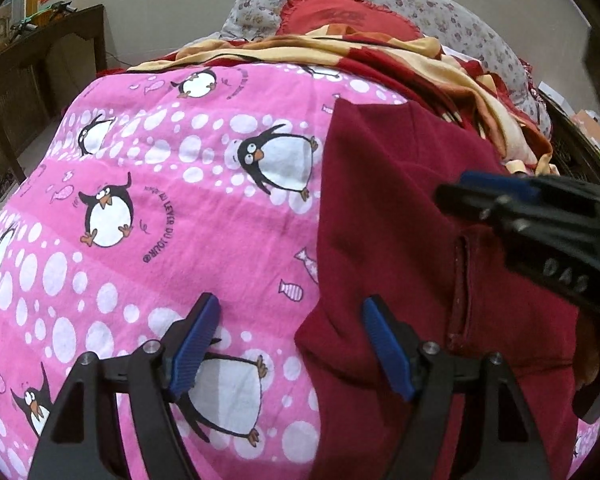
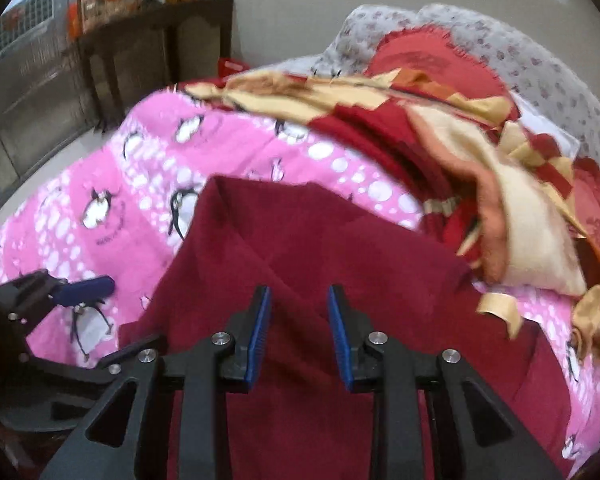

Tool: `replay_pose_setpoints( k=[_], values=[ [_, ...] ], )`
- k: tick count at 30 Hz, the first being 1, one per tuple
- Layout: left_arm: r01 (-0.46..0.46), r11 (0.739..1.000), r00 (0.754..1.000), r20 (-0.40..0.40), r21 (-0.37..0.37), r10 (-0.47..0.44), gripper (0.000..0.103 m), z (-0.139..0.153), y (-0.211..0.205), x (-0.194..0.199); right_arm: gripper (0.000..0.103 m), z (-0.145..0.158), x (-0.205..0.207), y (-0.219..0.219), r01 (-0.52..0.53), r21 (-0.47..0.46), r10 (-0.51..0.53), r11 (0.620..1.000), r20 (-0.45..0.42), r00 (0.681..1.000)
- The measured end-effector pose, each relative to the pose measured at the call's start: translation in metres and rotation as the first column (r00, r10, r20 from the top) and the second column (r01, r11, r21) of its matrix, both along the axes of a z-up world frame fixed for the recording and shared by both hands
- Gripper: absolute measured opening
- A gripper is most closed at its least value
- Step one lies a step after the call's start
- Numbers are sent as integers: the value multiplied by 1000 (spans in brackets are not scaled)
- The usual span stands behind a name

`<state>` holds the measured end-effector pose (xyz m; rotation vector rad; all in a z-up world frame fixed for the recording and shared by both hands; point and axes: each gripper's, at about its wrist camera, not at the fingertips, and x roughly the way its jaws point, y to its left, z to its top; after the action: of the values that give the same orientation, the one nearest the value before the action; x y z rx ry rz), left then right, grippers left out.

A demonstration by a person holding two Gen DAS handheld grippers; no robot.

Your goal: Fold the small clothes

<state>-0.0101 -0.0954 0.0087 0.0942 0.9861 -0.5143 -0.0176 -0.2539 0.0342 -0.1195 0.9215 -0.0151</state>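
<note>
- Our left gripper (image 1: pixel 290 344) stands wide open above the bed, one blue pad over the pink penguin sheet (image 1: pixel 148 208), the other over the left edge of the maroon garment (image 1: pixel 388 216); nothing is between the jaws.
- Our right gripper (image 2: pixel 299 332) is open too, though narrower, its blue pads hanging over the middle of the maroon garment (image 2: pixel 300 248) and holding nothing that we can see.
- Each tool shows in the other's camera: the right gripper (image 1: pixel 512 204) reaches in from the right edge over the cloth in the left wrist view, and the left gripper (image 2: pixel 80 290) lies low at the left in the right wrist view, over the sheet just beside the garment's edge.
- The garment lies spread on the pink sheet, on the right half of the bed as the left camera sees it, with a stitched seam or slit running up its nearer part (we cannot tell which piece of clothing it is).
- Beyond it a red and cream blanket (image 2: pixel 480 184) is heaped in loose folds, touching the garment's far right corner.
- Farther back a red frilled cushion (image 1: pixel 340 16) leans on a grey floral pillow (image 1: pixel 452 12) against the pale wall.
- At far left stands a dark wooden cabinet (image 2: pixel 156 56) with colourful things on top (too blurred to name).
</note>
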Motion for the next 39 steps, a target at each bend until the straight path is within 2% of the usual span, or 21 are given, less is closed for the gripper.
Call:
replay_pose_setpoints(
  k=[2, 3, 4, 6, 9, 12, 15, 18, 22, 25, 30, 34, 35, 39],
  values=[
    [3, 1000, 1000, 1, -4, -3, 79, 0, 0, 0, 38, -5, 1, 1, -10, 2, 10, 1000, -8, 1000],
    [4, 1000, 1000, 1, -6, -4, 79, -1, 1, 0, 24, -5, 0, 0, -11, -2, 11, 1000, -3, 1000],
    [5, 1000, 1000, 1, -8, -5, 79, -1, 1, 1, 19, -4, -1, 0, -11, 3, 11, 1000, -4, 1000],
    [4, 1000, 1000, 2, -10, -4, 79, -1, 0, 1, 19, -2, -3, -2, -2, 14, 2, 1000, 8, 1000],
    [3, 1000, 1000, 6, -9, -3, 80, -1, 0, 1, 18, 4, -4, -8, 59, 21, -60, 998, 49, 997],
    [5, 1000, 1000, 16, 4, -5, 81, -2, -3, 0, 18, -4, 4, -14, 111, 43, -112, 993, 30, 993],
    [6, 1000, 1000, 23, 13, -7, 82, -3, -5, 1, 19, -6, 5, -8, 116, 16, -117, 993, 36, 993],
    [6, 1000, 999, 34, 20, -6, 83, -3, -7, 0, 20, 4, -3, -14, 132, 50, -134, 990, 31, 991],
    [3, 1000, 999, 43, 25, -4, 83, -3, -8, -1, 28, 29, -42, -26, 156, 63, -161, 986, 74, 984],
    [1, 1000, 999, 41, 23, -2, 83, -3, -8, -1, 29, 34, -76, -39, 194, 88, -200, 977, 66, 978],
    [3, 999, 999, 44, 32, -4, 83, -2, -8, -1, 29, 19, -129, -67, 310, 86, -315, 947, 50, 948],
    [2, 999, 999, 41, 48, -4, 83, 1, -9, -6, 33, -11, -149, -101, 432, 107, -430, 896, -35, 902],
    [5, 999, 999, 37, 53, -7, 83, 2, -8, -8, 33, -20, -150, -109, 437, 144, -434, 888, -55, 899],
    [32, 998, 999, 32, 59, -34, 83, 12, 0, -21, 34, -9, -157, -112, 440, 188, -439, 878, -49, 897]
  ],
)
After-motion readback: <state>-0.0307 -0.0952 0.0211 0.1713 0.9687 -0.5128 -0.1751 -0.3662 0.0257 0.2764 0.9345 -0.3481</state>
